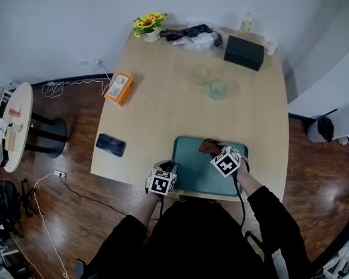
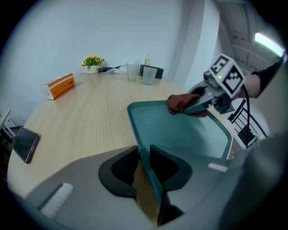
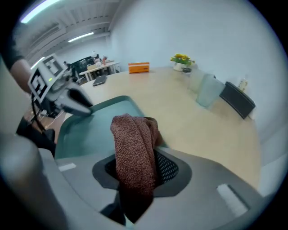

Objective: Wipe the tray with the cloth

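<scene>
- Teal tray (image 1: 191,172) sits at the near edge of the tabletop (image 1: 164,112), right in front of the person.
- Left hand-held gripper (image 2: 144,156): jaws pinched on the tray's near-left rim, w/ the rim wall standing between the pads. It acts as the anchor.
- Right hand-held gripper (image 3: 135,167): clamped on a folded brown cloth (image 3: 133,143), w/ a wad sticking out past the tips. In the head view the cloth lies on the tray floor by the far rim, right of centre.
- Step in hand, as judged: a wiping stroke at the far side of the tray. Floor toward the near side prob. has to be covered too, tho no dirt shows anywhere.
- To do it well: tilt the right hand-held gripper so the cloth wad, not the hard tips, meets the floor.
- Press light but steady. Run overlapping passes far to near, then left to right, incl. corners & inner wall.
- Left grip should be firm enough that the tray doesn't skid toward the tabletop edge.
- Risk: the cloth is held by a narrow pinch, so too much drag could pull it out. Re-grip if it bunches.
- Phone (image 1: 110,144) left of the tray and two cups (image 1: 210,84) on the far side are well apart from it, so no obstacle.
</scene>
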The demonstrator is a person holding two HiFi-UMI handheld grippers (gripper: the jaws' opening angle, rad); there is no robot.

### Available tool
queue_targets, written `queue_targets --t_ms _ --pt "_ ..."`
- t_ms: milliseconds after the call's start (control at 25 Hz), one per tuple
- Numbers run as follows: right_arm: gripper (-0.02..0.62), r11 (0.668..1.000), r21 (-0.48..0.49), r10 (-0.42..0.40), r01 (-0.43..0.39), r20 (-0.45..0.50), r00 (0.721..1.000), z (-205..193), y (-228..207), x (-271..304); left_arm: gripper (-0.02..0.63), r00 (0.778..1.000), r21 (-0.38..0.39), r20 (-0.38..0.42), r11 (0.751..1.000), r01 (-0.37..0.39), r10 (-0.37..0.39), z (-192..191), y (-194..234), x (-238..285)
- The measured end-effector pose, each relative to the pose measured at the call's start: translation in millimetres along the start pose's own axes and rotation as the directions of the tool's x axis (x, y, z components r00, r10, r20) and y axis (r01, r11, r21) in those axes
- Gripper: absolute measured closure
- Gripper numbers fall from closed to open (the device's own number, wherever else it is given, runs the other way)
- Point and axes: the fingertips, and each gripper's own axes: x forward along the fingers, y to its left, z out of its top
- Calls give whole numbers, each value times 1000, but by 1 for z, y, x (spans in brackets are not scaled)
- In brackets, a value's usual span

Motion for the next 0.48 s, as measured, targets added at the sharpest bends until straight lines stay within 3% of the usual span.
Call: queue_targets --t_ms 80,160,320,480 --pt "466 994 113 9 -9 0 1000 8 -22 5 540 1000 -3 5 1000 1 -1 1 0 0" --pt "466 988 152 13 -13 2 1000 11 -23 6 540 1000 -4 11 1000 1 -1 2 1 0" --pt "466 997 79 17 -18 1 1000 11 7 0 540 1000 0 21 1000 0 0 1 3 -1" --pt "466 994 -46 95 -95 -3 996 -2 70 -10 540 1000 -3 30 1000 -1 1 0 4 -1"
